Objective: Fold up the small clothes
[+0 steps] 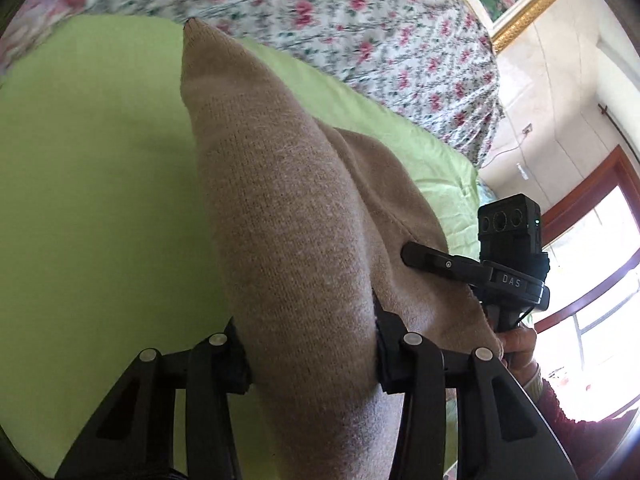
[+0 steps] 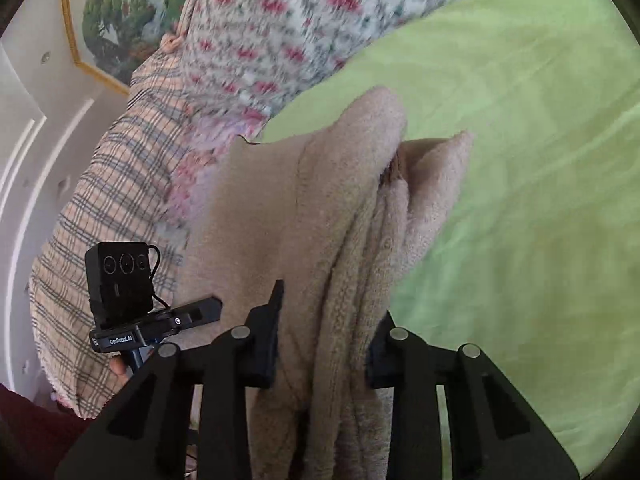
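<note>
While both grippers pinch it, the tan knit garment (image 1: pixel 288 216) hangs bunched between them, lifted just over the green sheet (image 1: pixel 92 184). The left gripper (image 1: pixel 310 354) is squeezed on a thick roll of the knit, with cloth filling the gap between its pads. The right gripper (image 2: pixel 320 346) is squeezed on a bundle of folds at another edge, and in the left view it shows reaching in from the side at (image 1: pixel 416 258). A hand (image 1: pixel 520 346) holds its handle.

I think the knit is soft, floppy and light. It looks fuzzy, so it should not slip much. It will sag and crumple wherever nothing holds it up. Good spots to hold are two corners or the edge of one layer, not a fat bunch.

Behind the green sheet lies a flowery cloth (image 2: pixel 256 28), and a checked cloth (image 2: pixel 116 184) sits beside that.
</note>
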Motion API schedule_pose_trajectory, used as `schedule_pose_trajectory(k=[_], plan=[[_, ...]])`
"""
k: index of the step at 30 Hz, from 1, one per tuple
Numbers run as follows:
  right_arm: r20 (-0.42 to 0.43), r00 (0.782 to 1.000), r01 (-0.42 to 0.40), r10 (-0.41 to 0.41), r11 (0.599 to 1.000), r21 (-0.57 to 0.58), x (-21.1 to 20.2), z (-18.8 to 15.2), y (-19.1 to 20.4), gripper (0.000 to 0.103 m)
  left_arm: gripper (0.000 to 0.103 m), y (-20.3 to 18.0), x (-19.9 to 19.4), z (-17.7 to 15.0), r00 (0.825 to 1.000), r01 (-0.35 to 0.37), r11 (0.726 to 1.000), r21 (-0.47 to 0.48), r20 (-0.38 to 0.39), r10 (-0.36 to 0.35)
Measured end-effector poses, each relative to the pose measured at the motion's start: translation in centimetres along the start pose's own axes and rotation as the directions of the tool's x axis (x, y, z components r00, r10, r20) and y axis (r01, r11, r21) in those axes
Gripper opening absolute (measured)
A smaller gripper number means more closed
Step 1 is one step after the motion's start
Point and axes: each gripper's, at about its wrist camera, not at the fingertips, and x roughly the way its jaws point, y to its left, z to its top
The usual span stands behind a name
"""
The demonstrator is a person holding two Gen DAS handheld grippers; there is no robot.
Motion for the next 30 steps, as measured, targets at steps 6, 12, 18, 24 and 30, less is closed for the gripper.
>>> schedule_pose_trajectory(k=[6,12,18,24,30], plan=[[-0.052,0.993,0.108,-0.106,0.994,0.027,2.9,-2.8,-1.2,0.043,0.059,3.6,1.3,-3.1,0.996,-0.065,0.996,-0.062,-0.057,0.062],[0.049,0.971,0.236,-0.235,0.972,-0.018,-1.3,-0.7,0.4,0.055,0.075,5.1,-2.2,-1.7,0.992,-0.100,0.987,-0.128,0.058,0.108],[0.093,0.961,0.268,-0.260,0.960,-0.083,0.9,3.9,1.6,0.044,0.075,8.2,-2.7,0.3,0.986,-0.119,0.968,-0.220,0.087,0.141],[0.103,0.967,0.236,-0.231,0.971,-0.043,1.6,4.9,0.8,0.007,0.074,8.0,-0.8,1.6,0.980,-0.156,0.960,-0.231,0.082,0.179],[0.111,0.948,0.298,-0.297,0.955,0.009,-0.1,4.5,-1.5,0.007,0.070,6.5,1.0,1.7,0.969,-0.234,0.958,-0.168,0.042,0.244]])
